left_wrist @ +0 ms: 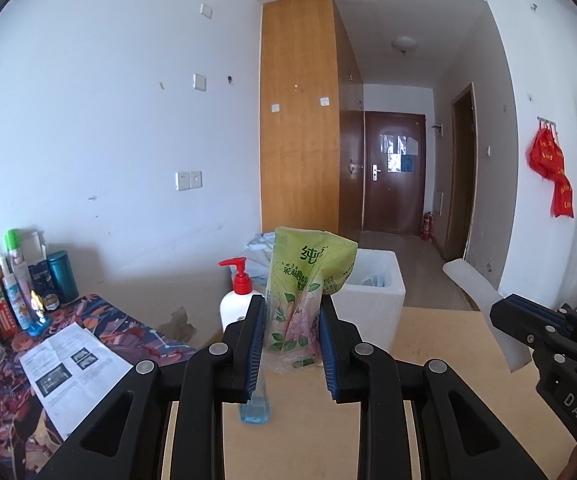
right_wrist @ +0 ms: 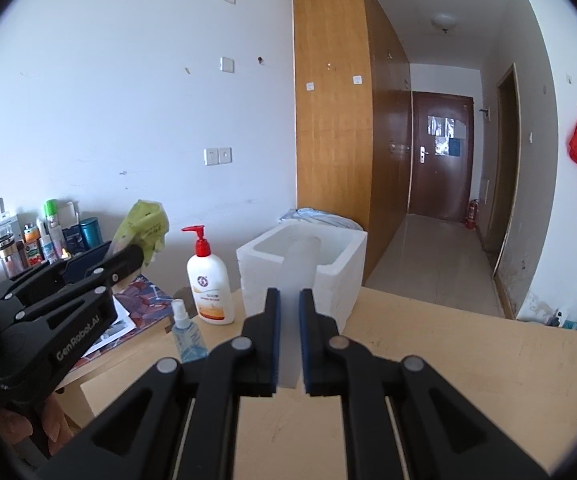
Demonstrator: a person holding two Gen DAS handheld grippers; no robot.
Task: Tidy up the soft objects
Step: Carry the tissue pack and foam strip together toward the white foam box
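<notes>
Two soft things are held up for the foam box (right_wrist: 302,266) at centre frame: the left hand-held gripper (left_wrist: 292,340) pinches a green packet (left_wrist: 308,280), and the right hand-held gripper (right_wrist: 289,340) clamps a pale strip (right_wrist: 298,276).

White walls (left_wrist: 88,120), tall wooden wardrobe (left_wrist: 296,120), dark door (left_wrist: 394,172) ending hallway, ceiling lamp (left_wrist: 405,44).

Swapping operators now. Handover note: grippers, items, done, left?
Left gripper: shut on green pouch, held up over the table, not yet at the foam box.
Right gripper: shut on white strip, whose far end points into the box.
Box is open at the table's far edge; contents hard to make out.
Pump bottle and spray bottle stand left of the box.
Done: both items grasped. Left: probably drop both in the box.
</notes>
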